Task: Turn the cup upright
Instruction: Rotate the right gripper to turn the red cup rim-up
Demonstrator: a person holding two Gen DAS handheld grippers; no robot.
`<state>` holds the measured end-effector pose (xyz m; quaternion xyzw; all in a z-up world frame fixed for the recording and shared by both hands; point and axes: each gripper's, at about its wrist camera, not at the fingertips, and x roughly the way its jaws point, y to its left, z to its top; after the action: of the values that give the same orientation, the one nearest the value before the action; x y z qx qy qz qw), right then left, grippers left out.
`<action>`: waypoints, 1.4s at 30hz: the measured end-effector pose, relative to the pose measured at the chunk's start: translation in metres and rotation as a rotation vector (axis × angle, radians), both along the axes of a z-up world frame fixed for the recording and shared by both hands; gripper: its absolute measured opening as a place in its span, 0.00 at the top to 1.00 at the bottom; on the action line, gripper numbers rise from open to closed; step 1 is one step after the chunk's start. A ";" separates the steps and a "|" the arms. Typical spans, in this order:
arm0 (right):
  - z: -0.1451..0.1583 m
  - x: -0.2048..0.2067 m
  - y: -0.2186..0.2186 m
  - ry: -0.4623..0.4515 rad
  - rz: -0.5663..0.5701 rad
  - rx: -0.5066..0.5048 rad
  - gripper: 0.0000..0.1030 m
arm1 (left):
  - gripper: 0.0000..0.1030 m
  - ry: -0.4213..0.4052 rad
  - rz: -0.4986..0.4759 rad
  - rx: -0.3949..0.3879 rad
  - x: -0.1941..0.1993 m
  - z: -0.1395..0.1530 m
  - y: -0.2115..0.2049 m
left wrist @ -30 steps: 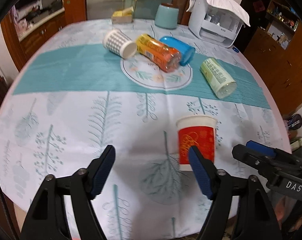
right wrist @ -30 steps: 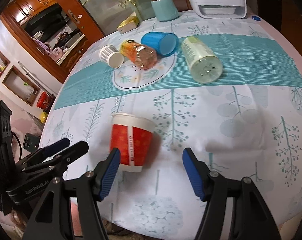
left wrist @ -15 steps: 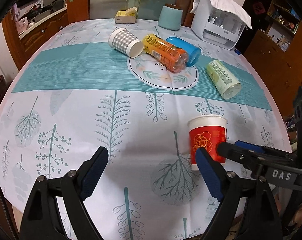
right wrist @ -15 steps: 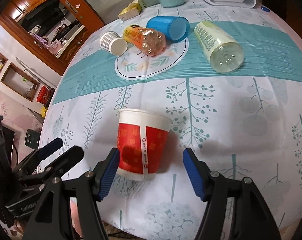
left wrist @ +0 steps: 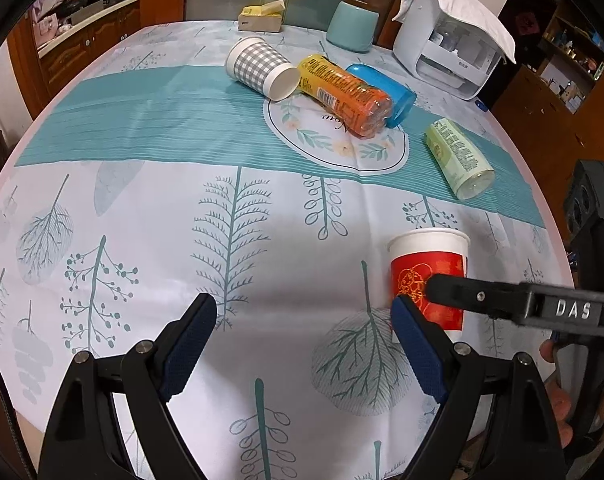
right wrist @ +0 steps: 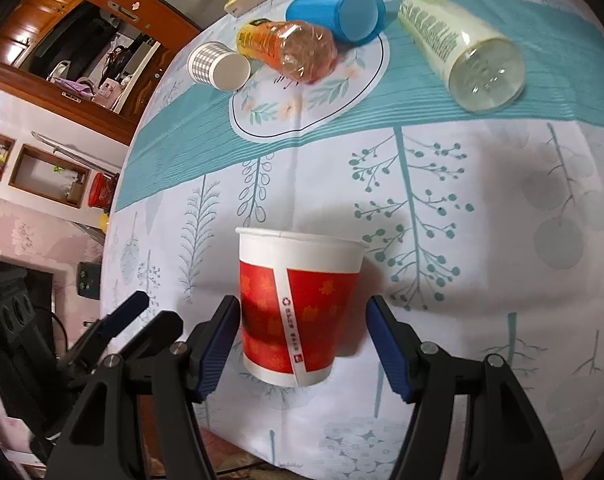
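Observation:
A red and white paper cup stands upright near the table's front edge, rim up. My right gripper is open with the cup between its blue pads; the left pad is at the cup's wall, the right pad stands apart. In the left wrist view the cup is at the right, with a right gripper finger across its front. My left gripper is open and empty, left of the cup.
A checked paper cup, an orange bottle, a blue cup and a pale green bottle lie on their sides further back. A teal canister and white appliance stand at the far edge.
My right gripper has moved forward, so the red cup now stands between its pads. My left gripper has drawn back to the left of the cup. The cup stays upright.

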<state>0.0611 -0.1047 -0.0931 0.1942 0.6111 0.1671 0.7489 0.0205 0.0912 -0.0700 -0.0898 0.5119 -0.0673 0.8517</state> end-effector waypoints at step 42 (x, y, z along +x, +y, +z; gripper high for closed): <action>0.012 -0.022 -0.003 -0.596 0.039 -0.327 0.45 | 0.15 0.013 -0.038 0.008 0.005 -0.007 -0.026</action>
<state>0.0393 -0.1080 -0.0809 0.0024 0.3877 0.1308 0.9125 0.0252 0.0649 -0.0774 -0.0770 0.5192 -0.0807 0.8473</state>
